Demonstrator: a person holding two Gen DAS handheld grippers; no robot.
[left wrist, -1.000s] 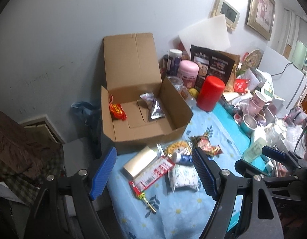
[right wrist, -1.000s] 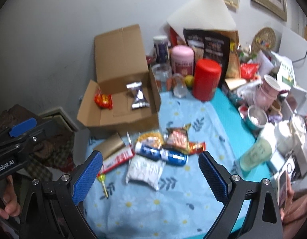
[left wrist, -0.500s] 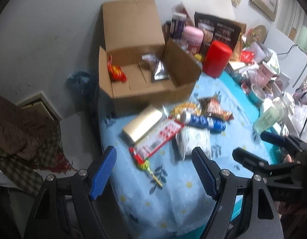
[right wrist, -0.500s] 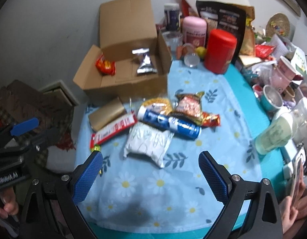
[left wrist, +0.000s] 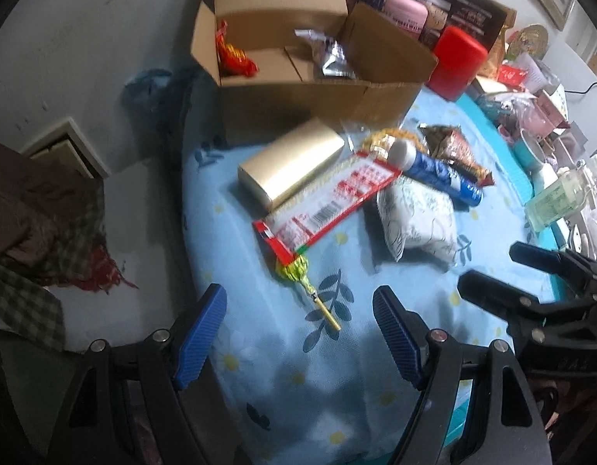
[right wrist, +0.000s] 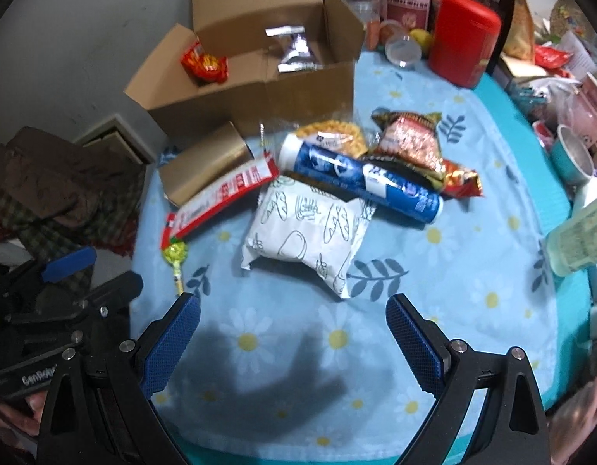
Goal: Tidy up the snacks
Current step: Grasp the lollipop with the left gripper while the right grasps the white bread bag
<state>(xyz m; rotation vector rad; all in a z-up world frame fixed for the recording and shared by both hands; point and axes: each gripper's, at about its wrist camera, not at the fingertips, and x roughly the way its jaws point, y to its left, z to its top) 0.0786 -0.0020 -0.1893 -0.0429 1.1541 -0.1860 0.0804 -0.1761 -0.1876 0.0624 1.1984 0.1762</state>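
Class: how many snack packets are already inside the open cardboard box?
2. A red packet lies at the left end of the cardboard box, and a silver foil packet sits towards its right end. The near wall might hide something lying low.

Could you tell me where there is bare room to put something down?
Bare floral cloth lies before the white bread packet, and right of the blue tube. The cardboard box floor shows room between its two packets. The snack heap and the far clutter are crowded.

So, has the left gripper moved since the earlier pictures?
Yes. The left gripper has come down toward the tablecloth; the cardboard box now sits higher and larger in its view.
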